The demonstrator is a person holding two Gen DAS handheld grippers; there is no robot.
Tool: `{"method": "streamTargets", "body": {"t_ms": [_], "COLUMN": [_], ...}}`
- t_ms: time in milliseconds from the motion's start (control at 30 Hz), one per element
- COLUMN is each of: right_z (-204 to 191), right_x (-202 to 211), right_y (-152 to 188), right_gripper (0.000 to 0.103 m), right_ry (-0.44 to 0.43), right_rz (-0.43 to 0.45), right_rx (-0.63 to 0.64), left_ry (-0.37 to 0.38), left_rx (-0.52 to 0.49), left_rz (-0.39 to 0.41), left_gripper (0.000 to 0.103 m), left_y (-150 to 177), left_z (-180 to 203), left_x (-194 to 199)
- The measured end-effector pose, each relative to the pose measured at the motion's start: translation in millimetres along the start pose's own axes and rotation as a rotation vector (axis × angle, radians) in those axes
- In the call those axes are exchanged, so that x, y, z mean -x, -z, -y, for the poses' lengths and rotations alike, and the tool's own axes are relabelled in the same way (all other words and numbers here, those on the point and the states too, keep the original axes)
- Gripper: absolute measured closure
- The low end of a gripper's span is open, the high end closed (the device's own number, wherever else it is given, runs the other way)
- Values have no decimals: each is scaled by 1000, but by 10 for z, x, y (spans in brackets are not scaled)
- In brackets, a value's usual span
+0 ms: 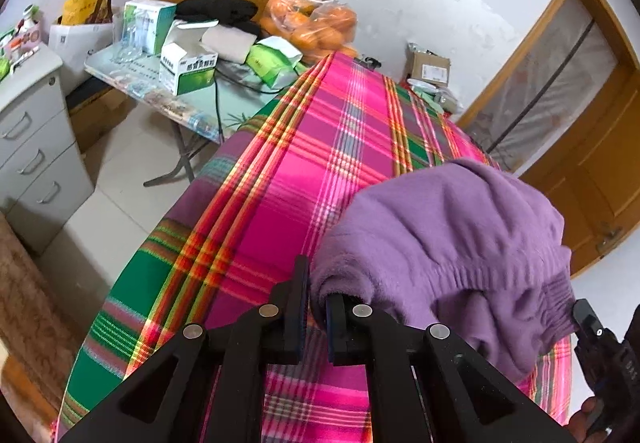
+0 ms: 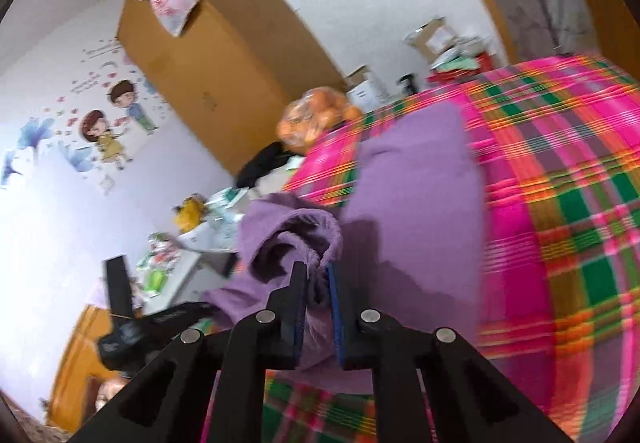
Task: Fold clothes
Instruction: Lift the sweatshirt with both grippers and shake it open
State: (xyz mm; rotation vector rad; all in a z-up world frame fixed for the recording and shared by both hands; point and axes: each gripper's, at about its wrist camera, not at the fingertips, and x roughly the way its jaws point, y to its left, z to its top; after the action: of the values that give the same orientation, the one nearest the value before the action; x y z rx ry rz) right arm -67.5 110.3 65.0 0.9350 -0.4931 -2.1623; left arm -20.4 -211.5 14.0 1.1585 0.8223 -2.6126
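Pinching the same soft purple fleece garment (image 1: pixel 448 239) at two spots, both hand-held grippers are keeping its elastic-ribbed edge lifted off the pink-green-orange plaid cloth (image 1: pixel 280 179) covering the work surface.

Left wrist view: the left gripper (image 1: pixel 318 307), lower centre, is clamping a rolled fold of fleece betw. its black fingers w/ blue pads (image 1: pixel 330 317); jaws are standing nearly together w/ fabric filling the gap. The garment is bunching up to the right of centre, its gathered ribbing (image 1: pixel 520 283) sagging toward the lower right, where part of the other gripper is showing at the frame edge. Holding the edge at two points is likely meant to keep the hem taut and level, so a fold line can form evenly.

Right wrist view (motion-blurred): the right gripper (image 2: pixel 316 303), lower centre, is likewise squeezing a bunched purple edge betw. its fingers. Beyond it, the rest of the garment is lying flat as a broad panel over the plaid cloth, centre frame, while the gripped part is rising clear of it.

Stage: the garment is lying partly flat, partly raised; whether the raised edge is being carried over for a fold or lifted to spread out cannot be settled here.

Background, upper left of left view: a cluttered folding table (image 1: pixel 192 99) w/ boxes and a bag of oranges (image 1: pixel 316 23).
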Motion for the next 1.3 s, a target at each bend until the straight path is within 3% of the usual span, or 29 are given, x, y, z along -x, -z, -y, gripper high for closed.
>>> {"method": "streamTargets", "body": {"t_ms": [267, 433, 667, 800, 1000, 1167, 1300], "right_z": [-272, -285, -203, -230, 140, 623, 837], "right_x": [-545, -717, -503, -267, 148, 394, 340], "right_y": [128, 193, 140, 62, -47, -35, 5], "right_gripper": [92, 88, 77, 73, 73, 56, 54], "right_ry": [-122, -127, -83, -148, 27, 202, 224], "right_rz": [-130, -201, -189, -152, -47, 11, -23], "right_rx": [7, 17, 35, 54, 22, -79, -126], "left_ry": [-2, -10, -32, -19, 47, 120, 176], "left_rx": [22, 30, 49, 22, -92, -199, -282], "left_rz": [-49, -78, -67, -1, 77, -5, -75], "left_gripper": [95, 93, 84, 84, 84, 83, 80], "left_y": [75, 123, 169, 122, 71, 173, 259], "left_z": [-70, -97, -144, -15, 408, 851, 1202], "left_x": [-27, 2, 243, 496, 742, 515, 322]}}
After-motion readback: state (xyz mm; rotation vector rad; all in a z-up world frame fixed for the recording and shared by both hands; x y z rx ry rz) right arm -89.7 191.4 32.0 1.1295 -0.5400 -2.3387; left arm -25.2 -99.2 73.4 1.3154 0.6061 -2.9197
